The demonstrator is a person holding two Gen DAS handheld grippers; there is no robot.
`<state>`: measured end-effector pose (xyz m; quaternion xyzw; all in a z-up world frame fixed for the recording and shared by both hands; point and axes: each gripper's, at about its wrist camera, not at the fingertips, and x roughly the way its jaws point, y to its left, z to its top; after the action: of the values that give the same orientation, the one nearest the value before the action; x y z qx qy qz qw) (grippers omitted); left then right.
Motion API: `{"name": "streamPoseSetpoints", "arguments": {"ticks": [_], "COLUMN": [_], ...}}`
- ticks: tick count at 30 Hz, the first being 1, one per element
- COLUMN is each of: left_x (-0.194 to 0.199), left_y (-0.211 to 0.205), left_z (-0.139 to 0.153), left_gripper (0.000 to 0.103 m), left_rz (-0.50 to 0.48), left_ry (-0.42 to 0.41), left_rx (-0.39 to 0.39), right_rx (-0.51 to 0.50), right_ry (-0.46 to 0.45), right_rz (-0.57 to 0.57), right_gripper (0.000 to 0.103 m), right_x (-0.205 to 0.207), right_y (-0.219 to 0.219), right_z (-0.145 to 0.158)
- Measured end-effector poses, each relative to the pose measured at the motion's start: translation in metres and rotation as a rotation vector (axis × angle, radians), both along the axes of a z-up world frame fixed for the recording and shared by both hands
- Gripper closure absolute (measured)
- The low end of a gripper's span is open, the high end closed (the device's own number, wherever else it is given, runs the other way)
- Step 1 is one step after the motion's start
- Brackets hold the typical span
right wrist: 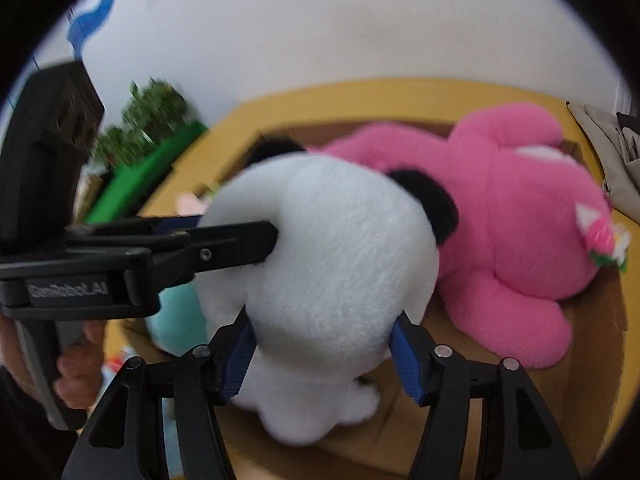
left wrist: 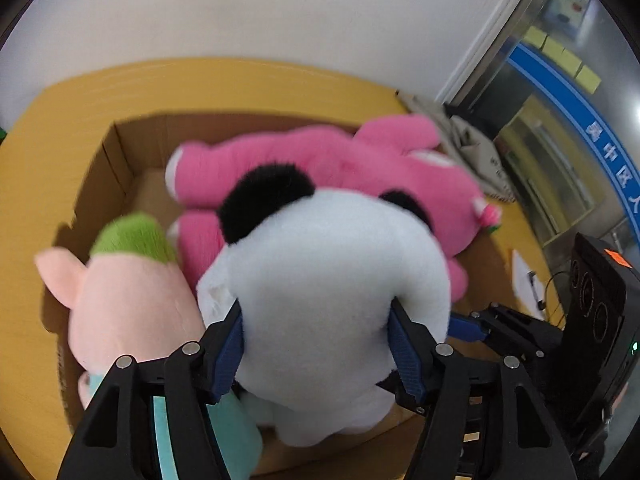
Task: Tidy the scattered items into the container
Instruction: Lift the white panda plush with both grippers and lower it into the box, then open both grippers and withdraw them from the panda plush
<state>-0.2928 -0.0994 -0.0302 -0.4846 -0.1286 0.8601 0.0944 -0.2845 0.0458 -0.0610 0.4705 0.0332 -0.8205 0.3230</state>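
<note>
A white panda plush with black ears [left wrist: 328, 280] hangs over an open cardboard box [left wrist: 120, 152]. My left gripper [left wrist: 318, 344] is shut on the panda's head from both sides. My right gripper [right wrist: 322, 352] is also shut on the panda [right wrist: 328, 264], from the other side. Inside the box lie a big pink bear plush [left wrist: 360, 168], seen again in the right wrist view [right wrist: 512, 216], and a pale pink plush with a green tuft [left wrist: 132, 296]. A mint-coloured plush [left wrist: 236, 436] lies under my left fingers. The left gripper also shows in the right wrist view [right wrist: 240, 244].
The box stands on a yellow table [left wrist: 60, 128] against a white wall. Grey cloth [left wrist: 468, 136] and papers [left wrist: 528, 280] lie right of the box. A green plant and green box [right wrist: 148, 148] stand at the left. The right gripper's body [left wrist: 592, 300] is close on the right.
</note>
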Motion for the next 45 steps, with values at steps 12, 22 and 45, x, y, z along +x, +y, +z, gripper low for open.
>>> {"name": "streamPoseSetpoints", "arguments": {"ticks": [12, 22, 45], "left_x": [0.053, 0.115, 0.235], "left_y": [0.000, 0.043, 0.016], "left_z": [0.020, -0.011, 0.044], "left_gripper": [0.015, 0.015, 0.012], "left_rz": [0.051, -0.030, 0.121], "left_ry": [0.036, -0.016, 0.174], "left_rx": [-0.035, -0.296, -0.137], "right_rx": [0.080, 0.138, 0.128], "right_ry": [0.135, 0.075, 0.031], "right_rz": [-0.062, -0.236, -0.211], "right_gripper": [0.024, 0.022, 0.003], "right_x": [0.055, 0.090, 0.148], "right_y": [0.026, 0.083, 0.104], "right_z": [0.005, -0.022, -0.026]}}
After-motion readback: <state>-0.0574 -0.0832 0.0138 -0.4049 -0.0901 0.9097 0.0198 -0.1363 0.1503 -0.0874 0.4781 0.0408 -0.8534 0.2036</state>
